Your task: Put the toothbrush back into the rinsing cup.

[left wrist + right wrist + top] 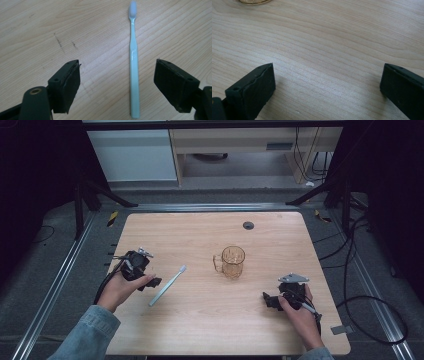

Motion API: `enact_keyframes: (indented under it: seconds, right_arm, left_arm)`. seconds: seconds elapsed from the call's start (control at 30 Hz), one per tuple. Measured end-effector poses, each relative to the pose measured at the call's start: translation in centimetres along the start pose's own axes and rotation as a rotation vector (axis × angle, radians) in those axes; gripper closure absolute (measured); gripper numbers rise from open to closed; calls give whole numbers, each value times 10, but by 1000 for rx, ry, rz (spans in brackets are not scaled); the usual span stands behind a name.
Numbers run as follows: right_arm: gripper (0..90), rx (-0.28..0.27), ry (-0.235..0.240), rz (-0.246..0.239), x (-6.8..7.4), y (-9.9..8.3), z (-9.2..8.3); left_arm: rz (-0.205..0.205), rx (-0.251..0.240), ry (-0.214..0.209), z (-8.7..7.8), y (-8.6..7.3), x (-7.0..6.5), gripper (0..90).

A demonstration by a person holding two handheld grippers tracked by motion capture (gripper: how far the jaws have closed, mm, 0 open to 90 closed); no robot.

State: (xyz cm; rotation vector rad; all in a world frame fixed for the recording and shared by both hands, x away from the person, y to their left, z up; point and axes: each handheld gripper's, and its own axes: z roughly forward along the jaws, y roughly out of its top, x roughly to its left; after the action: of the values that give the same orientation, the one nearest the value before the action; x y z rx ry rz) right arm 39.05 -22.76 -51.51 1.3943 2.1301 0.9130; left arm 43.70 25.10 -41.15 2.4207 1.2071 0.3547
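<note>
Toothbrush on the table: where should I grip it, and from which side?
Grip the toothbrush mid-handle, coming straight down from above with the left gripper. It lies flat on the table, and its thin straight handle already runs between that gripper's open jaws, bristle end pointing away.

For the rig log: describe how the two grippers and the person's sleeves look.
Both the left gripper and the right gripper are black, with blocky rectangular jaws and a black cable trailing behind. The right one carries a grey three-cornered plate. The person wears light blue denim sleeves.

No readable text, label or number shows on anything here
</note>
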Motion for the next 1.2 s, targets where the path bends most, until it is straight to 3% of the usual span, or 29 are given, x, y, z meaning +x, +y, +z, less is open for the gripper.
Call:
enact_keyframes:
  seconds: [0.27, 0.77, 1.2]
  right_arm:
    - [3, 0, 0, 1, 0, 0, 0]
    - [4, 0, 0, 1, 0, 0, 0]
    - [4, 0, 0, 0, 0, 0, 0]
  left_arm:
    - [56, 48, -10, 3, 15, -9, 290]
    - [106, 119, -42, 18, 42, -20, 392]
    - [142, 172, -42, 26, 54, -26, 418]
